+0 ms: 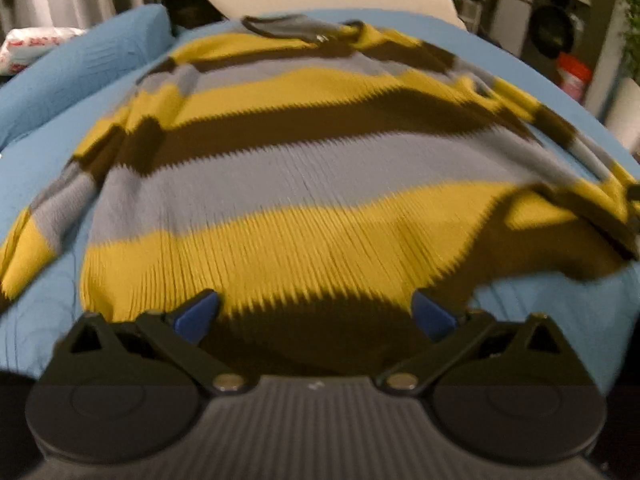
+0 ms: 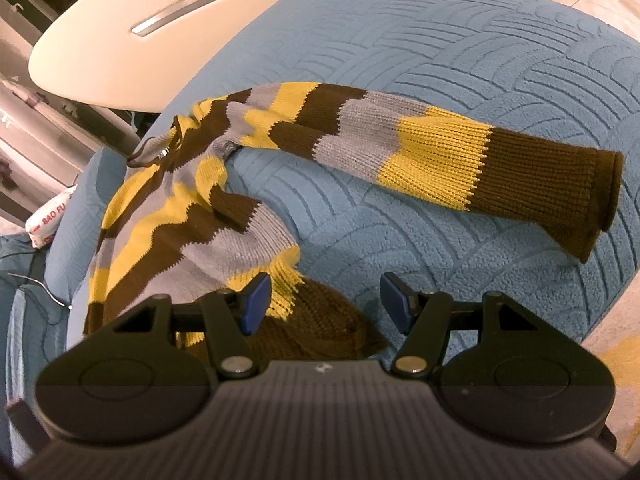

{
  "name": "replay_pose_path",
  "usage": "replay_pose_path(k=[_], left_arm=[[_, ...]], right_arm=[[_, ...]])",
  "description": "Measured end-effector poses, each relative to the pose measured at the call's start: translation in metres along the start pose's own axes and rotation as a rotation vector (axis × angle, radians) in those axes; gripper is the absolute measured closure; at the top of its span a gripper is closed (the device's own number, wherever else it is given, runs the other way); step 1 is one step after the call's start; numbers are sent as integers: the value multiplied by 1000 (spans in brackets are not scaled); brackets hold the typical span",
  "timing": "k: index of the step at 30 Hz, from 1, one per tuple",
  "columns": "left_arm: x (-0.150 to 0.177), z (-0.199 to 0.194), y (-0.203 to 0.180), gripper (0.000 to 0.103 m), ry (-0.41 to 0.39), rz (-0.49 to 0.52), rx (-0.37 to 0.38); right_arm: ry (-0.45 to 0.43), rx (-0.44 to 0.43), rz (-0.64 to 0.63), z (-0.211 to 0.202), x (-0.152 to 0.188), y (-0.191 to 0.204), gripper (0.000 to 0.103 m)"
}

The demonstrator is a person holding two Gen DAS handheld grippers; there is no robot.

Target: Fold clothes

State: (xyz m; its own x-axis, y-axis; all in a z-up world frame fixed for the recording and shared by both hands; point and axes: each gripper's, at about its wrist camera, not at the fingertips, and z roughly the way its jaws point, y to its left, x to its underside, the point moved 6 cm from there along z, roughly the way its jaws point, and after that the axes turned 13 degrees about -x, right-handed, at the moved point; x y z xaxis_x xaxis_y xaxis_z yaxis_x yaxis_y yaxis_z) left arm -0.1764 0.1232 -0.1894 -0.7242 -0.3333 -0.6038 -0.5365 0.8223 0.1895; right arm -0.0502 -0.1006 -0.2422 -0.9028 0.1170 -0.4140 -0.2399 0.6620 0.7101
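Observation:
A knit sweater with yellow, brown and grey stripes lies spread flat on a blue quilted cover, collar at the far end. My left gripper hovers over the near brown hem, jaws wide open, nothing between the blue pads. The view is blurred. In the right wrist view the sweater is seen from its side, one sleeve stretched out to the right with a brown cuff. My right gripper stands open above the hem's brown corner, pads not pressing on it.
A white oval tabletop stands beyond the bed's far edge. A blue pillow and a white printed bag lie at the far left. Shelves and a washing machine are at the far right. Bare floor shows right of the cover.

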Motion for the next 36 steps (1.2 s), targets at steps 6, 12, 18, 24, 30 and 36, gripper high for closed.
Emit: replay_pose_path(k=[6, 12, 18, 24, 30, 36], left_arm=[[-15, -58, 1, 0, -297, -44, 108], [-57, -46, 5, 0, -473, -98, -47], [-46, 23, 9, 0, -446, -191, -225], [-44, 58, 26, 0, -265, -283, -240], [-46, 63, 27, 0, -241, -287, -259], [-51, 58, 25, 0, -235, -329, -233]], right_arm=[[0, -8, 3, -1, 0, -1, 39], [-3, 8, -5, -1, 0, 0, 39], [-29, 20, -27, -4, -1, 1, 39], [-48, 24, -32, -3, -3, 0, 39], [-62, 48, -105, -2, -2, 10, 39], [-95, 30, -99, -8, -3, 10, 39]])
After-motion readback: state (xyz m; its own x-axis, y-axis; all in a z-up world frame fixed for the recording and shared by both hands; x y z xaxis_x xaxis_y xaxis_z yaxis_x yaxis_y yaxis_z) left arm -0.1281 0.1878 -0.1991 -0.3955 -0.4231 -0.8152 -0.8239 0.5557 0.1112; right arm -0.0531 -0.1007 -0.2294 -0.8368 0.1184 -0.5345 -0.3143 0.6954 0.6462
